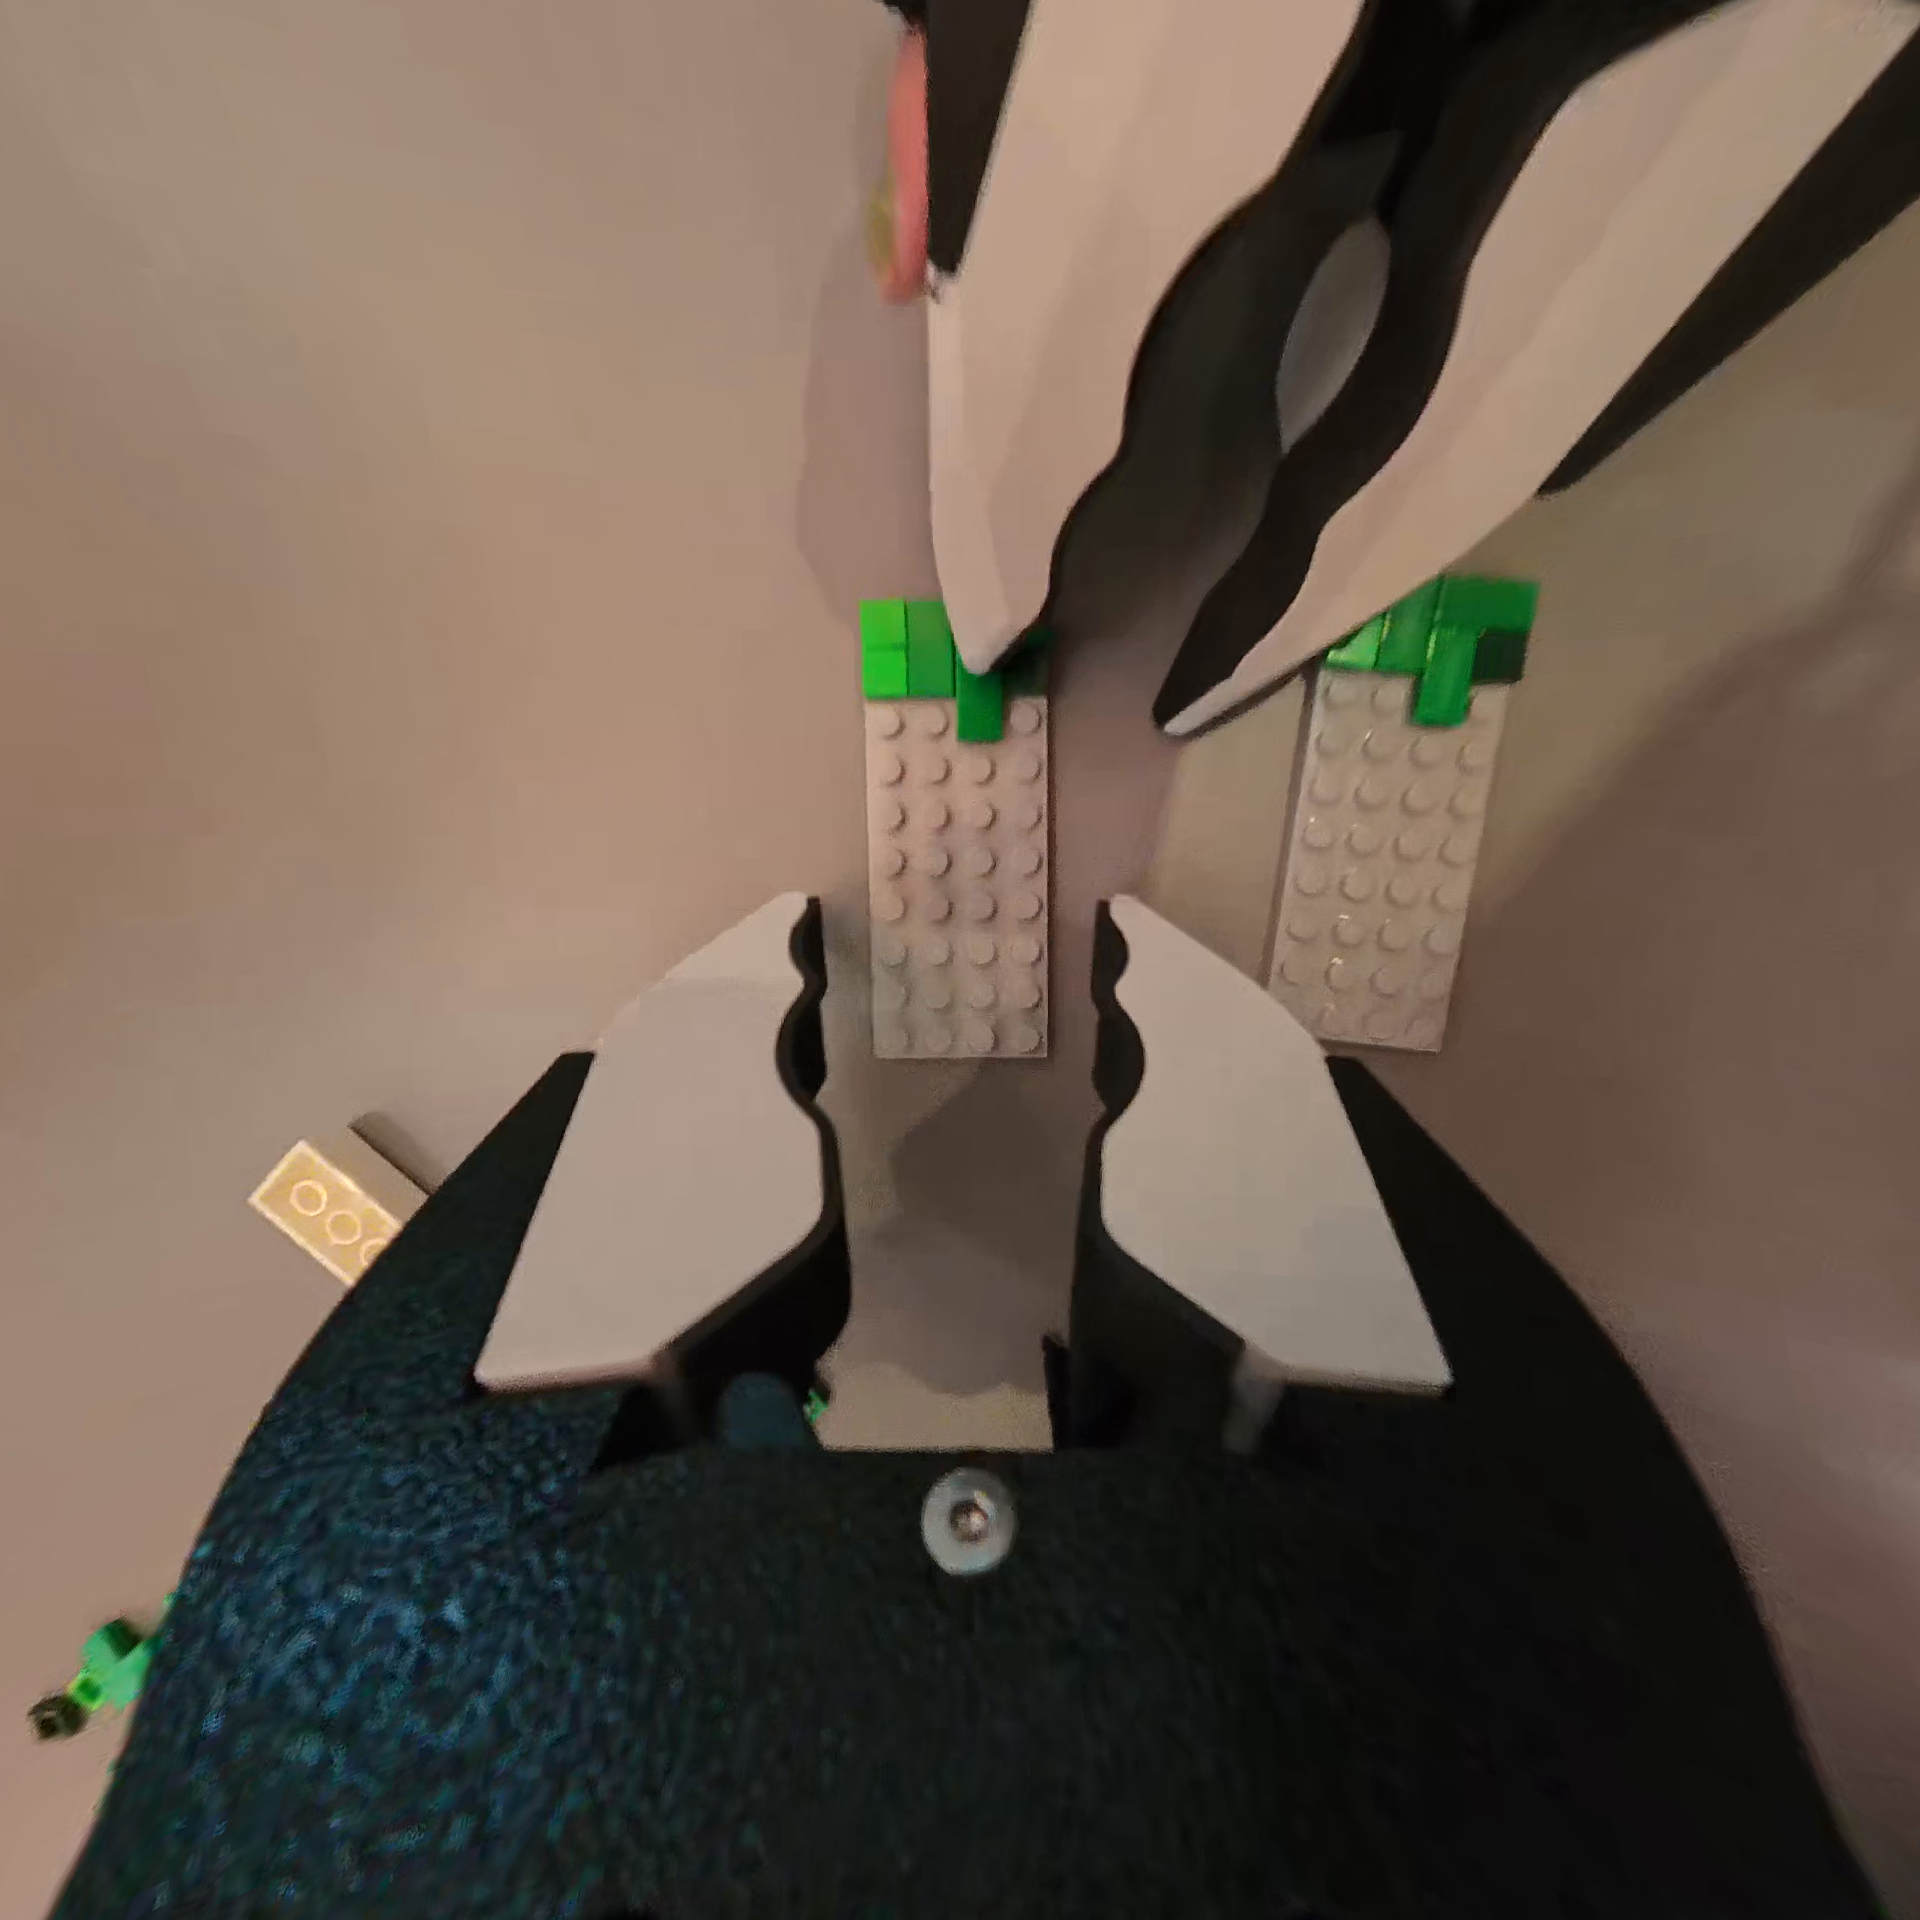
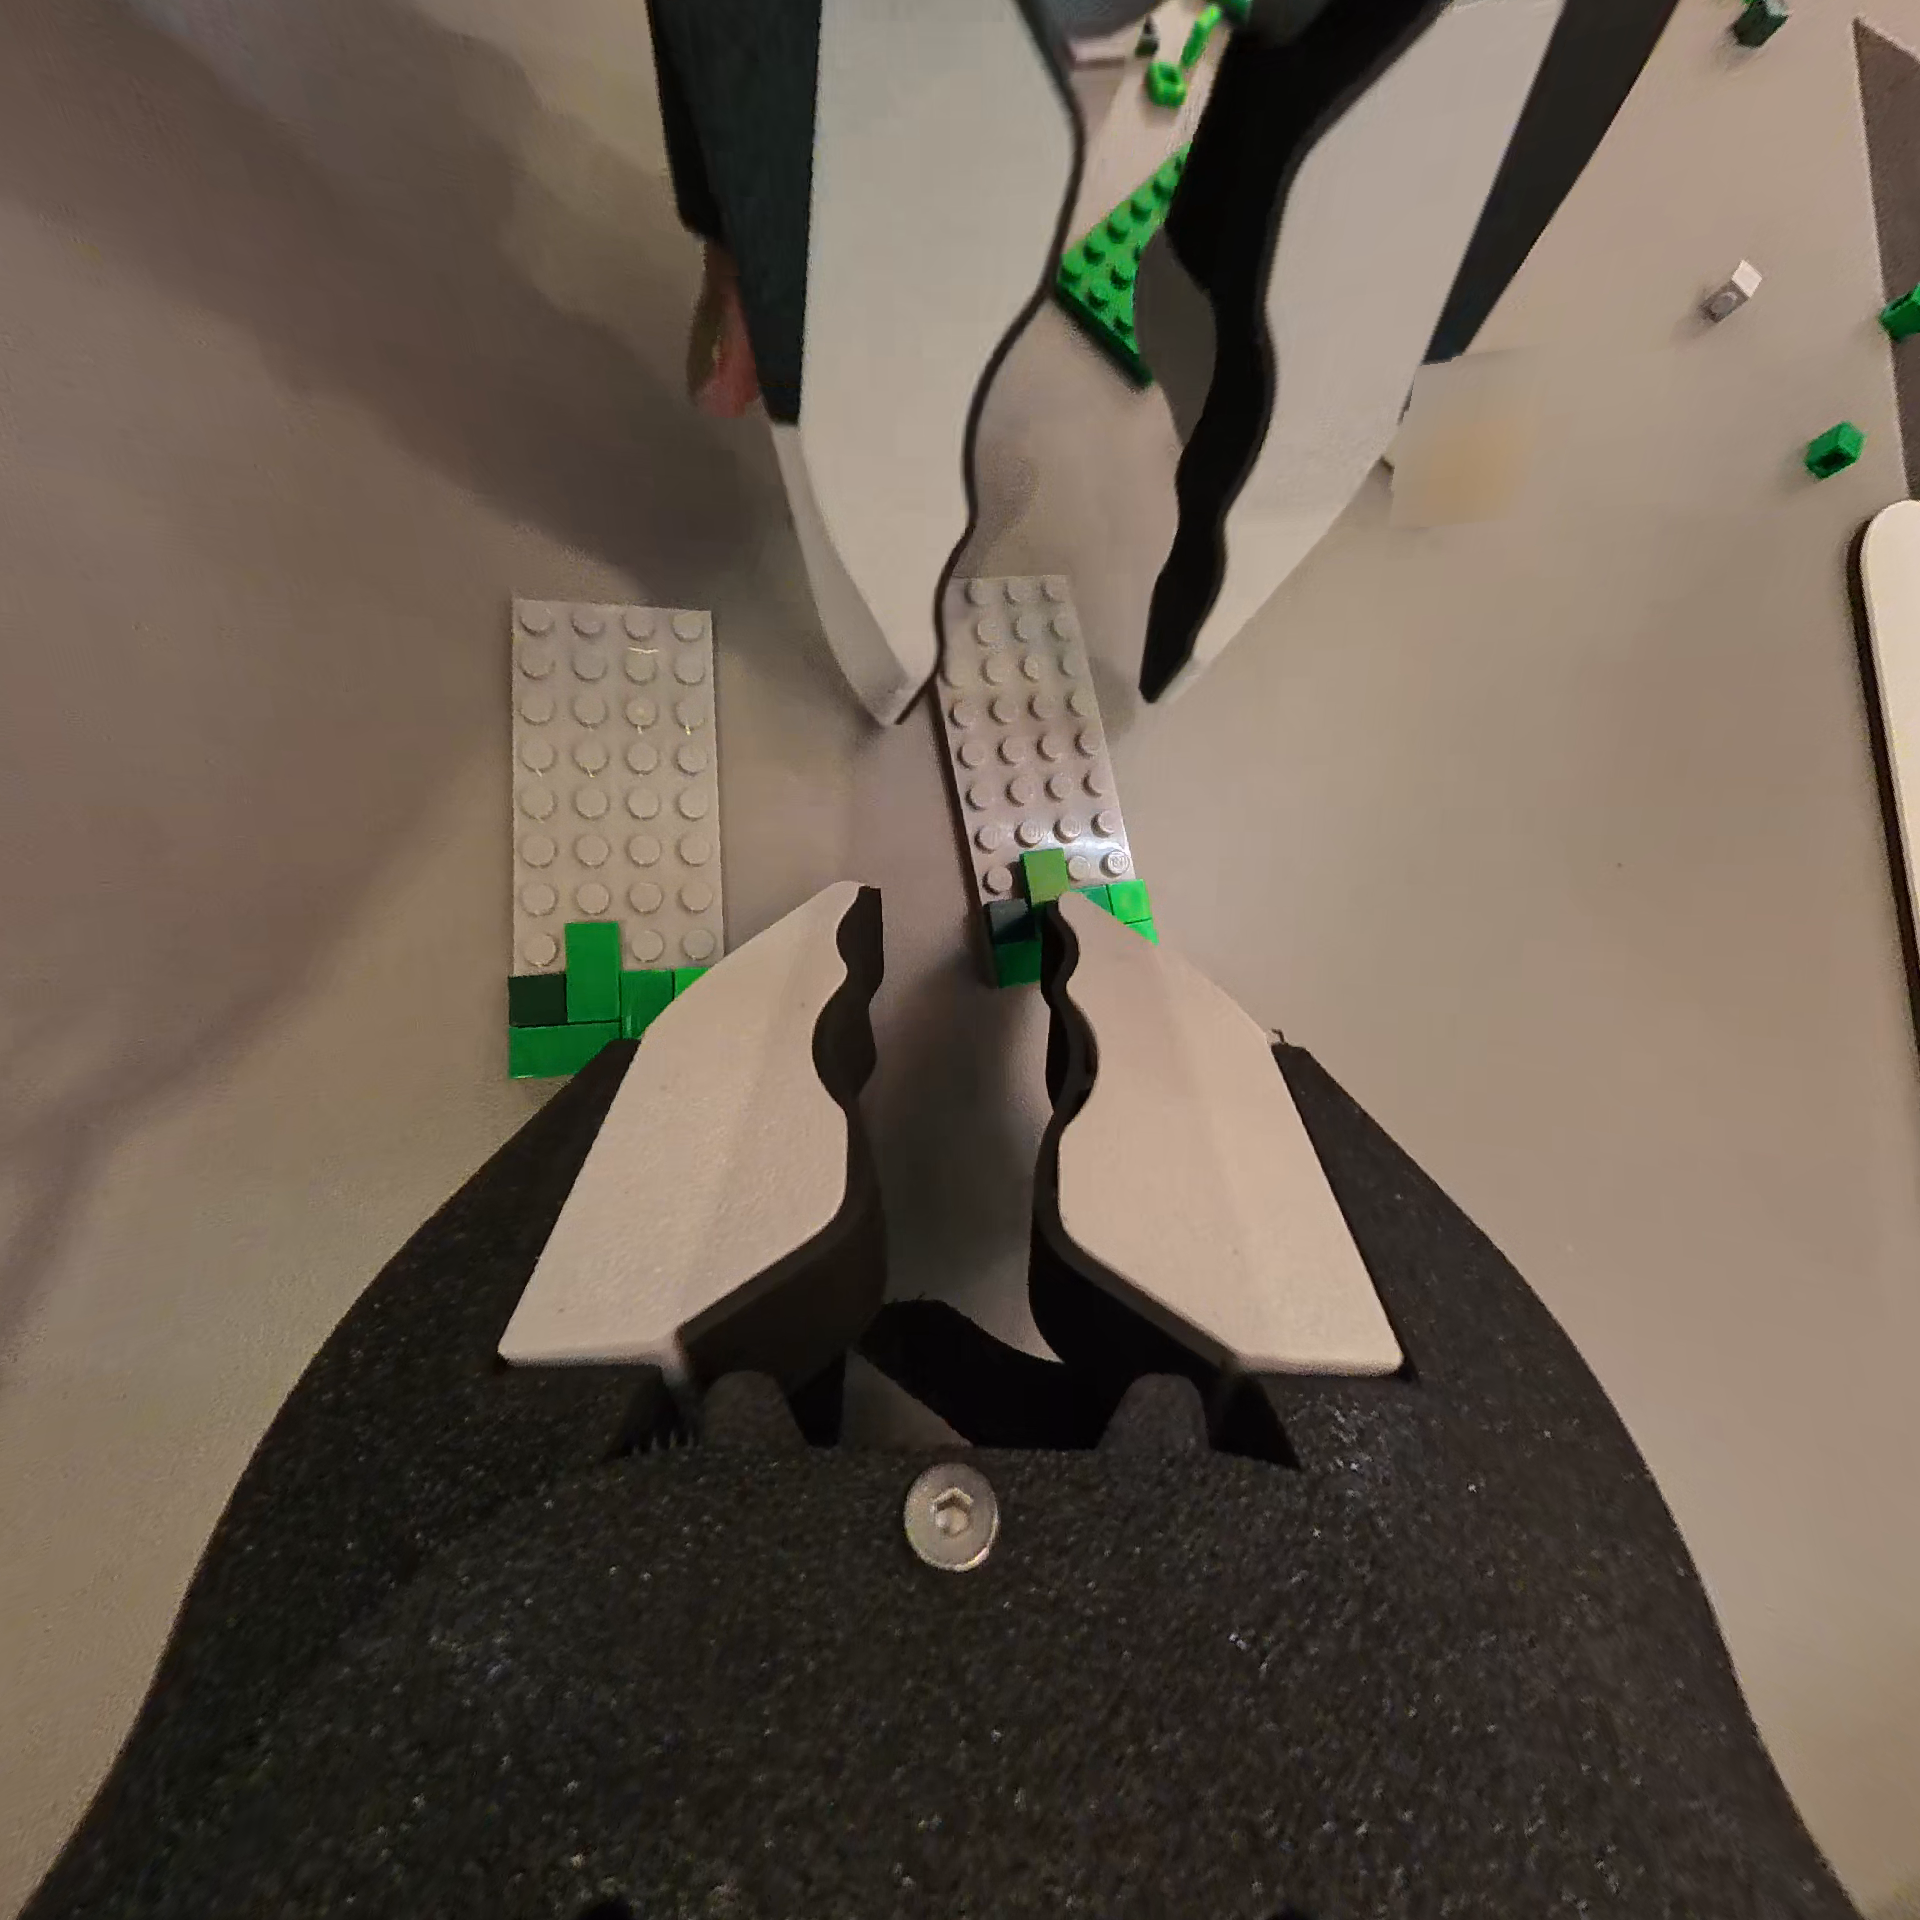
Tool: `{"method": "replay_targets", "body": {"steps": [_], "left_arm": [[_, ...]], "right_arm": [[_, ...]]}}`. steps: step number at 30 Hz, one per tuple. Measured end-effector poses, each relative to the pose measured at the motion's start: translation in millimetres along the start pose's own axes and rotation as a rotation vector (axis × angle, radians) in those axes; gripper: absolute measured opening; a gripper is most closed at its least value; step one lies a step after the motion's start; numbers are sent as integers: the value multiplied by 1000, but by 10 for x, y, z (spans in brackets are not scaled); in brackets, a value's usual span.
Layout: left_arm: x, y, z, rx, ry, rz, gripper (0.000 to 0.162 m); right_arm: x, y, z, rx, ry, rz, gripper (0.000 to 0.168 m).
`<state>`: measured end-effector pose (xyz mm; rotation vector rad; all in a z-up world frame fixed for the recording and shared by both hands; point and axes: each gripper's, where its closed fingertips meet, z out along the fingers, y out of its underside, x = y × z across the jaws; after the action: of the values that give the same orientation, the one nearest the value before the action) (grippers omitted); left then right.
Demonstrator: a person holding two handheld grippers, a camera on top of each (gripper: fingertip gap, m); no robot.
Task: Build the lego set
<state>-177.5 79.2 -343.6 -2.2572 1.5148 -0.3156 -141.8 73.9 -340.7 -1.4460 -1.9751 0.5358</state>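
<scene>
Two grey studded plates lie side by side on the table. The one [image 1: 961,873] between the grippers has green bricks [image 1: 914,649] at its far end. The other [image 1: 1382,862] carries green bricks [image 1: 1455,644] too. My left gripper [image 1: 961,912] is open and empty, with its fingers either side of the first plate's near end. My right gripper [image 1: 1081,691] reaches in from the opposite side, open and empty. One of its fingertips [image 1: 987,644] rests on the green bricks. In the right wrist view, my right gripper [image 2: 961,904] is at the green end [image 2: 1044,873] of that plate [image 2: 1039,727]. The left gripper [image 2: 1023,704] is at its far end.
The second plate [image 2: 613,769] lies to the left in the right wrist view. A tan brick [image 1: 322,1210] and small green pieces [image 1: 109,1652] lie by my left gripper. A green wedge plate [image 2: 1117,270], loose green bricks [image 2: 1834,452], a small grey piece [image 2: 1730,291] and a white-edged object [image 2: 1891,675] lie beyond. About 4 centimeters separates my left fingertips from my right.
</scene>
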Motion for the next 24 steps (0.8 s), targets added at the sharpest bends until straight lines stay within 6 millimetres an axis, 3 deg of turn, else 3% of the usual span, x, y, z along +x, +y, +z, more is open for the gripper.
{"method": "replay_targets", "body": {"steps": [10,15,24], "left_arm": [[60,-12,30,-63,38,12,36],[58,-17,31,-67,27,-17,32],[18,-47,22,20,51,-184,32]], "right_arm": [[-6,-1,-1,10,-3,15,29],[74,-41,-71,68,77,-9,35],[203,-10,-71,0,368,-455,34]]}}
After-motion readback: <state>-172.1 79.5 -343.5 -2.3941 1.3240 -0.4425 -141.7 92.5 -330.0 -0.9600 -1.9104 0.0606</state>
